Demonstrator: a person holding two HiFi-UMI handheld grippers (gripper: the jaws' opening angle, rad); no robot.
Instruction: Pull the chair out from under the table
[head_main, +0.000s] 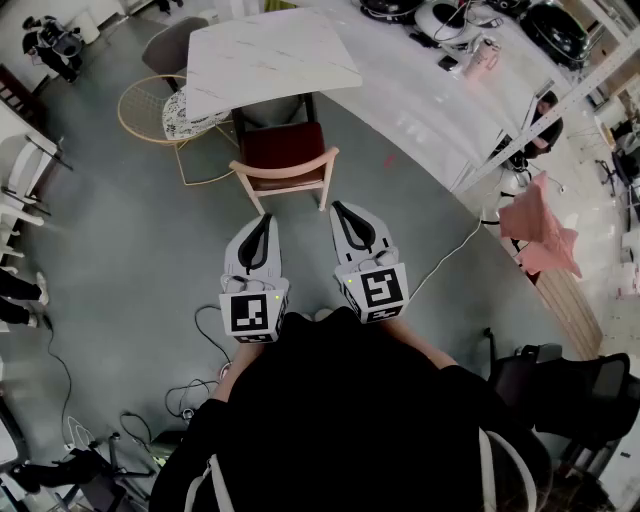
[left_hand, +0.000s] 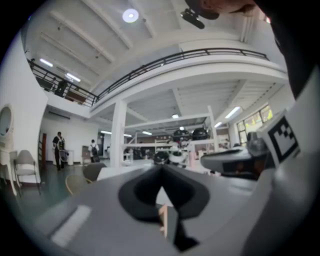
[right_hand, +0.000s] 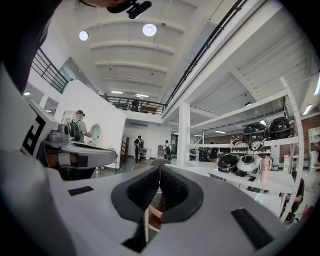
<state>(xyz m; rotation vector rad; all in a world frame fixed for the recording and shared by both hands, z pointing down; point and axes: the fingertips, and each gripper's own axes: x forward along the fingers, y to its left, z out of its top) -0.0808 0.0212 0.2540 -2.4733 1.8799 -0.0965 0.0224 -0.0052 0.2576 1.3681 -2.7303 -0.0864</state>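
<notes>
The left gripper (left_hand: 161, 168) has its jaws pressed together with nothing between them. Just past its tips lies a white table (left_hand: 117, 172), and below them a sliver of wooden chair (left_hand: 163, 222) shows. The right gripper (left_hand: 210, 160) sits level to its right. A person (left_hand: 59, 147) stands far off to its left.

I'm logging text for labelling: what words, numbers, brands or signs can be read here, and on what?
No readable text anywhere in these views.
Cubes on the left gripper and right gripper: black-and-white square patterns only, no words.
Pink bottle on the long white table: any print is too small to read.
</notes>
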